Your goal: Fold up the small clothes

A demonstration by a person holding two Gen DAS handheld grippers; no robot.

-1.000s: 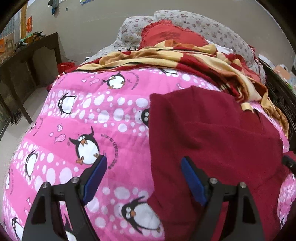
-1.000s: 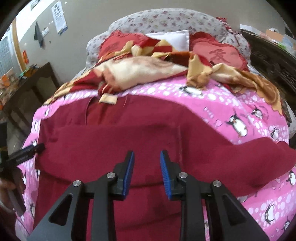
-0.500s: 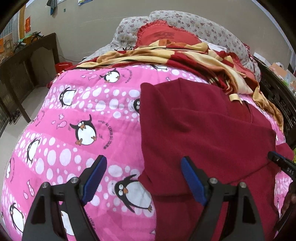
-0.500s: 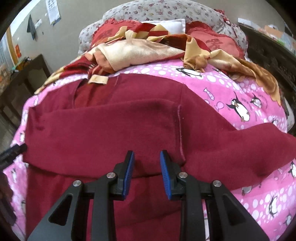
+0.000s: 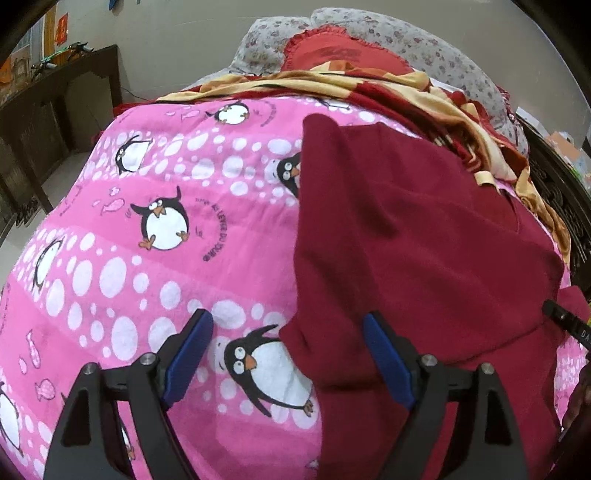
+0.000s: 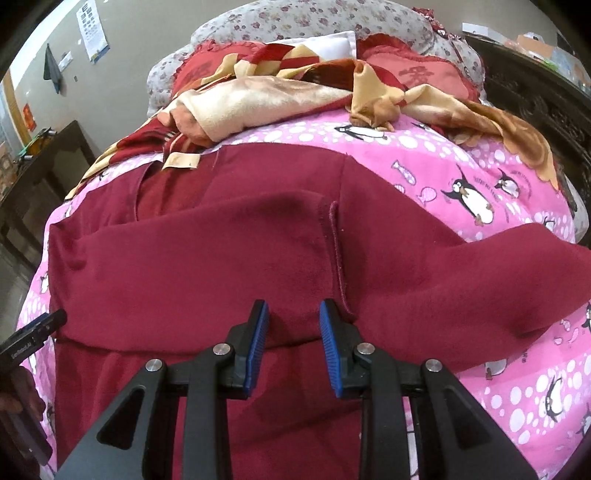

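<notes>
A dark red garment (image 5: 424, 251) lies on a pink penguin blanket (image 5: 166, 229) on a bed, with one sleeve folded across its body. In the right wrist view the garment (image 6: 221, 273) fills the middle and its other sleeve (image 6: 480, 280) stretches to the right. My left gripper (image 5: 288, 354) is wide open, empty, above the garment's left edge. My right gripper (image 6: 291, 325) is partly open, empty, just above the folded sleeve near its seam. The right gripper's tip shows in the left wrist view (image 5: 561, 321), and the left gripper's tip in the right wrist view (image 6: 33, 332).
A crumpled yellow and red blanket (image 6: 295, 96) and floral pillows (image 6: 332, 22) lie at the head of the bed. A dark wooden table (image 5: 48, 110) stands left of the bed. A dark carved bed frame (image 6: 546, 103) runs along the right.
Both grippers have moved slightly closer over the garment. Their openings are unchanged, and the garment has not moved.
</notes>
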